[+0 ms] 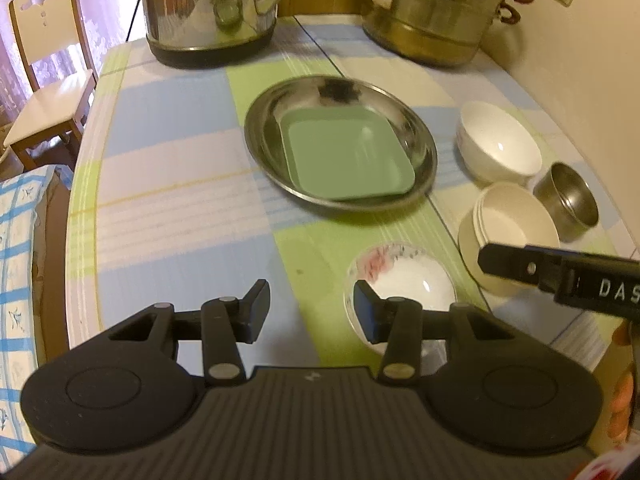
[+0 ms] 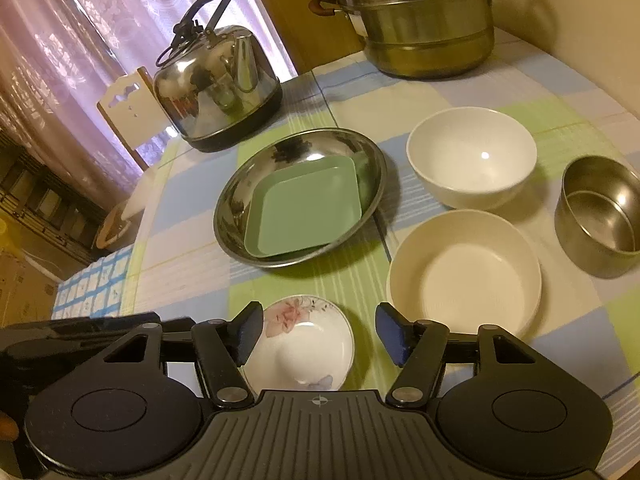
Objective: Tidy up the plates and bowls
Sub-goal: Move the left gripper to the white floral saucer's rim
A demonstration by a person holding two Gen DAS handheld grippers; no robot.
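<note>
A small floral dish lies on the checked tablecloth under my right gripper, which is open; its left pad overlaps the dish's rim and its right pad stands clear. My left gripper is open over bare cloth, with the floral dish just behind its right finger. A green square plate rests inside a round steel plate at mid-table. To the right are a white bowl, a stack of cream plates and a steel cup.
A steel kettle and a stacked steamer pot stand at the back of the table. A wooden chair is off the left edge. A wall runs along the right side. One finger of my right gripper reaches over the cream plates.
</note>
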